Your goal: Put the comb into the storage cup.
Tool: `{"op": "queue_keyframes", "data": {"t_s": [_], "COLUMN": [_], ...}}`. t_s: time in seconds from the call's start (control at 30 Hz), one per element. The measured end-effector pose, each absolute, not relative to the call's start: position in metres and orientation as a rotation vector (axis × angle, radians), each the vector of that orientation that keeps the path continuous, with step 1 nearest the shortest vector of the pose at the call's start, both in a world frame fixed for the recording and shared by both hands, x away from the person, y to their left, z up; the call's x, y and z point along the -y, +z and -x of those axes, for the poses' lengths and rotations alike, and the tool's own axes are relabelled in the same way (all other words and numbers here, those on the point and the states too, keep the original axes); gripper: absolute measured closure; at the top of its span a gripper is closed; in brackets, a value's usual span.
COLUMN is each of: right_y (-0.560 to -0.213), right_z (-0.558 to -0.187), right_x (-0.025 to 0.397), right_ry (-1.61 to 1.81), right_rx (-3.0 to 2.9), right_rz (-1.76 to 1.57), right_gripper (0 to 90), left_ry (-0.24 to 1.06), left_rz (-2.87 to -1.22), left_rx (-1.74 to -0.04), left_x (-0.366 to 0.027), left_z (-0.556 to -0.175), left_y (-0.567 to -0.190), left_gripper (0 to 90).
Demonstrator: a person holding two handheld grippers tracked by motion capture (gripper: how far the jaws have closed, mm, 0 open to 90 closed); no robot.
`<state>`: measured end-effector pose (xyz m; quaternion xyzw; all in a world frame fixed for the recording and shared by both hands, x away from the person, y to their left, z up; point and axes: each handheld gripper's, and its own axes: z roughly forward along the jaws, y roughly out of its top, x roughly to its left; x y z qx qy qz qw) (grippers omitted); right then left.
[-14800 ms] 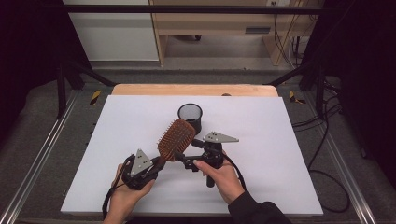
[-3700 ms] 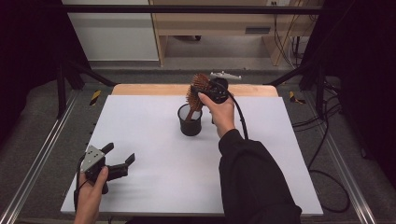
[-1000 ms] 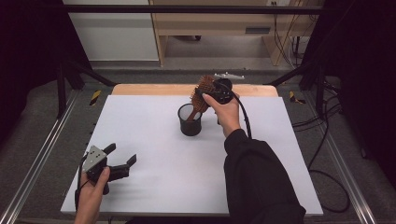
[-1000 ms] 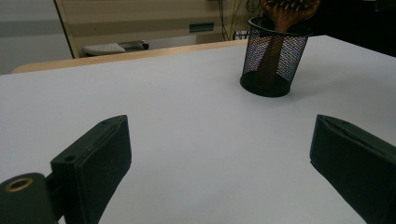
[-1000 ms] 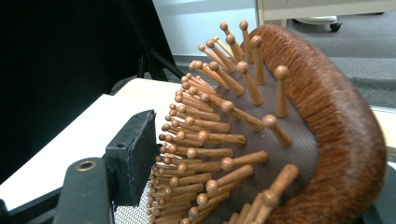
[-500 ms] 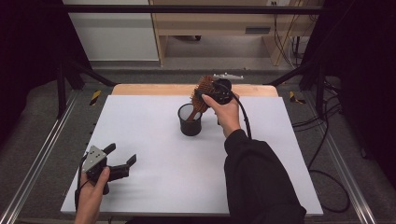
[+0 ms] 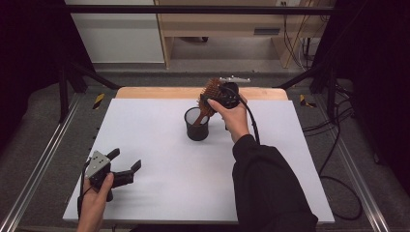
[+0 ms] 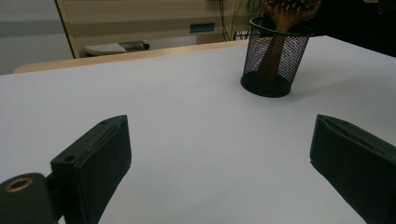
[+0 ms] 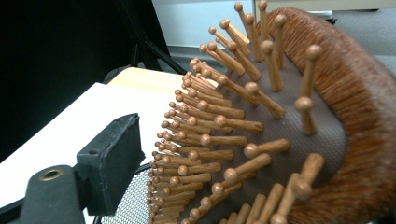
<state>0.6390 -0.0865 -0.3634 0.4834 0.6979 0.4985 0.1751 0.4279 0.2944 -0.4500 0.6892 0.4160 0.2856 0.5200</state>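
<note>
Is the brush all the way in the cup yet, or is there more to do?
Nearly done. The brush already stands handle-down in the mesh cup, its bristle head sticking out on top. The right gripper is at the brush head, with bristles between its jaws in its own view; whether it grips them I cannot tell. What looks left is letting go and pulling that hand away. The left gripper waits open near the table's front edge.

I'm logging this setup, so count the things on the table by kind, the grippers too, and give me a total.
Hairbrush: 1, its handle down in the cup
Mesh cup: 1
Grippers: 2, left gripper and right gripper
Total: 4
</note>
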Motion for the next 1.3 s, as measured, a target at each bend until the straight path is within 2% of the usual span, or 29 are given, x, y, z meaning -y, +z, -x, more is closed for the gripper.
{"op": "queue_keyframes", "data": {"t_s": [1.3], "right_y": [-0.357], "right_z": [-0.623], "right_x": [0.098], "right_ry": [1.386], "right_rx": [-1.943], "right_rz": [-1.284], "right_gripper": [8.2], "left_ry": [0.686], "left_rz": [-1.649], "left_rx": [-1.004], "left_x": [-0.295], "left_z": [-0.428], "left_y": [-0.450], "left_gripper": [5.4]}}
